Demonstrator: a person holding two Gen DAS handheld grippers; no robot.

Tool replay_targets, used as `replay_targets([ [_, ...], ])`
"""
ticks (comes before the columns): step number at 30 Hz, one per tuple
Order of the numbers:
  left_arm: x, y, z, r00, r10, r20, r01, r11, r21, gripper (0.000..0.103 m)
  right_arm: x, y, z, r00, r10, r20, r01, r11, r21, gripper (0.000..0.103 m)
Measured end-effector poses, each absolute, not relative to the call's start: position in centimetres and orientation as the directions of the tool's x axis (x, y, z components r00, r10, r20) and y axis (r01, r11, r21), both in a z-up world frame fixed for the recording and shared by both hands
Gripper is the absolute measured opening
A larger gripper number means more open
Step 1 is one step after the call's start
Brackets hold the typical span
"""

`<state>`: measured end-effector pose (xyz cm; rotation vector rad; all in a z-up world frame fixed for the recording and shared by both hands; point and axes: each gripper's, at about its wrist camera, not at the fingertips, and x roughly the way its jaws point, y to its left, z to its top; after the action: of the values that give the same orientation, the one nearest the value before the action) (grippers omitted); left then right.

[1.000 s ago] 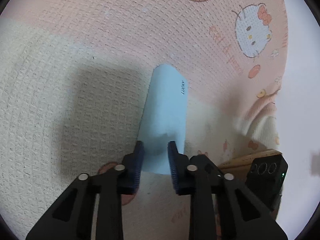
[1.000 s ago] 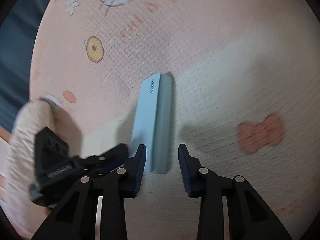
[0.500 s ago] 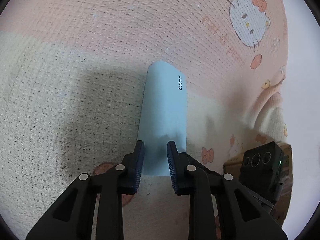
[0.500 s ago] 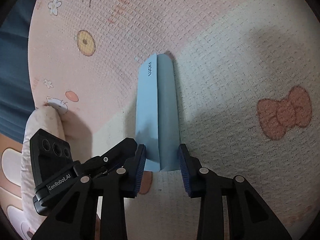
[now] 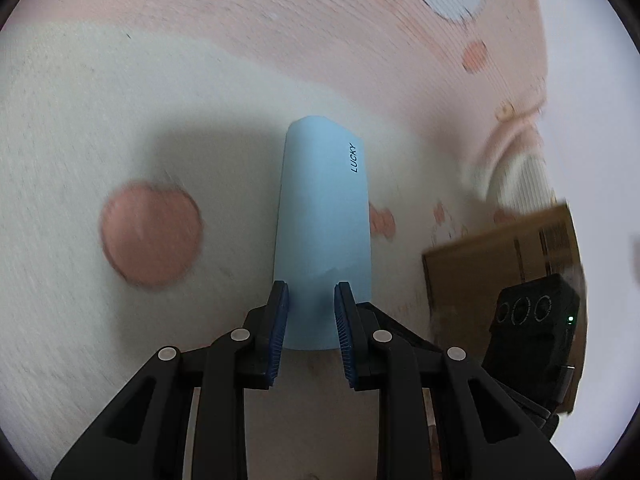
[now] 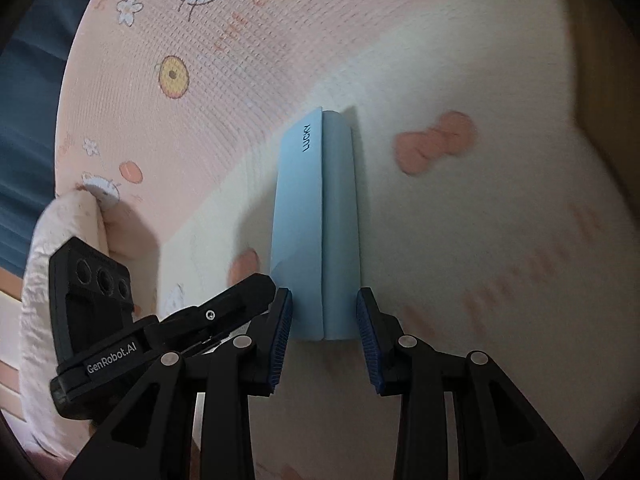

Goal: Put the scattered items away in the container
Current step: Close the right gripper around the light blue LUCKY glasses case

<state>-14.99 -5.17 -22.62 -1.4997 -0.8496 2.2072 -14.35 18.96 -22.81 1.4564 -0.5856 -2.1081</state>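
Note:
A light blue case marked "LUCKY" (image 5: pixel 324 216) is held by both grippers at its near end, above a pink and cream blanket (image 5: pixel 120 120). My left gripper (image 5: pixel 311 308) is shut on one side of it. My right gripper (image 6: pixel 324 312) is shut on the same case (image 6: pixel 316 220), its jaws set wider across the case's width. The left gripper body also shows in the right wrist view (image 6: pixel 96 320), and the right gripper body shows in the left wrist view (image 5: pixel 532 328). A brown cardboard box (image 5: pixel 500 264) lies at the right, behind the right gripper.
The blanket has cat-face, bow and donut prints. A rolled blanket edge (image 6: pixel 56 248) lies at the left in the right wrist view, with dark blue fabric (image 6: pixel 24 80) beyond it. A white wall (image 5: pixel 592 120) is at the far right.
Both grippers have moved with the blue case over the blanket toward the cardboard box, which now shows much larger in the left wrist view. The grip on the case is unchanged.

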Motion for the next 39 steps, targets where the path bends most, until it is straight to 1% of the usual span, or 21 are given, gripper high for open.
replay_targets([
  [5,-13.1,-2.3,-22.6,-0.368,0.588,-0.720,0.014,-0.771,-0.637,0.026,-11.8,19.7,-21.5,-0.356,-0.512,-0.781,0.211,-0.859,0.467,0.031],
  [6,-12.8,-1.8,-22.6,-0.365,0.588,-0.722,0.003,-0.775,-0.632,0.025,-11.4,20.0,-21.3,-0.364,-0.495,-0.789,0.221,-0.869,0.442,0.031],
  [10,-12.3,-0.5,-22.9,-0.317,0.626,-0.712,-0.017,-0.755,-0.656,0.024,-10.8,20.4,-20.8,-0.384,-0.443,-0.810,0.237,-0.895,0.377,0.031],
  [13,-12.3,0.0,-22.9,-0.290,0.633,-0.718,-0.021,-0.754,-0.656,0.024,-10.2,21.2,-20.1,-0.422,-0.401,-0.813,0.235,-0.914,0.329,0.032],
  [15,-12.3,-0.3,-22.7,-0.288,0.643,-0.710,-0.018,-0.745,-0.667,0.024,-10.2,21.4,-19.7,-0.439,-0.364,-0.822,0.233,-0.929,0.287,0.044],
  [16,-12.4,-0.4,-22.6,-0.286,0.651,-0.703,-0.018,-0.737,-0.675,0.024,-10.2,21.3,-19.5,-0.445,-0.351,-0.824,0.239,-0.933,0.268,0.059],
  [17,-12.6,-0.5,-22.4,-0.287,0.656,-0.698,-0.020,-0.733,-0.680,0.025,-10.2,21.0,-19.4,-0.455,-0.342,-0.822,0.246,-0.936,0.253,0.068],
  [19,-13.0,-0.8,-22.0,-0.291,0.662,-0.691,-0.033,-0.729,-0.684,0.034,-10.4,20.4,-19.0,-0.466,-0.342,-0.816,0.266,-0.934,0.240,0.068],
  [20,-13.2,-1.0,-21.9,-0.292,0.660,-0.692,-0.038,-0.732,-0.681,0.041,-10.4,19.8,-18.8,-0.470,-0.343,-0.814,0.291,-0.930,0.224,0.068],
  [21,-13.5,-1.2,-21.9,-0.296,0.655,-0.695,-0.042,-0.736,-0.676,0.047,-10.4,19.6,-18.7,-0.471,-0.341,-0.814,0.304,-0.928,0.214,0.069],
  [24,-14.6,-1.9,-22.0,-0.301,0.657,-0.691,-0.030,-0.731,-0.682,0.052,-11.1,18.0,-19.0,-0.460,-0.316,-0.830,0.336,-0.927,0.166,0.069],
  [26,-15.5,-2.3,-22.4,-0.278,0.706,-0.651,-0.013,-0.681,-0.733,0.057,-11.9,17.1,-19.4,-0.441,-0.314,-0.841,0.339,-0.926,0.167,0.069],
  [27,-16.1,-2.5,-22.9,-0.260,0.736,-0.626,0.004,-0.647,-0.762,0.058,-12.5,16.9,-19.7,-0.426,-0.323,-0.845,0.321,-0.927,0.192,0.069],
  [30,-17.1,-2.6,-23.8,-0.268,0.756,-0.597,0.031,-0.613,-0.790,0.058,-13.6,16.5,-20.2,-0.397,-0.347,-0.849,0.289,-0.926,0.243,0.069],
  [35,-18.4,-2.5,-25.2,-0.260,0.771,-0.581,0.062,-0.587,-0.807,0.058,-15.1,14.9,-21.0,-0.396,-0.293,-0.870,0.313,-0.934,0.172,0.069],
  [37,-18.8,-2.4,-25.8,-0.251,0.786,-0.565,0.077,-0.566,-0.821,0.057,-15.8,14.8,-21.3,-0.385,-0.284,-0.878,0.307,-0.937,0.169,0.069],
  [38,-18.9,-2.6,-26.0,-0.253,0.790,-0.558,0.083,-0.557,-0.826,0.057,-16.0,14.8,-21.6,-0.374,-0.284,-0.883,0.302,-0.937,0.174,0.069],
  [39,-19.0,-2.6,-26.0,-0.254,0.795,-0.551,0.087,-0.549,-0.832,0.052,-16.1,14.9,-21.7,-0.366,-0.286,-0.885,0.299,-0.937,0.180,0.069],
])
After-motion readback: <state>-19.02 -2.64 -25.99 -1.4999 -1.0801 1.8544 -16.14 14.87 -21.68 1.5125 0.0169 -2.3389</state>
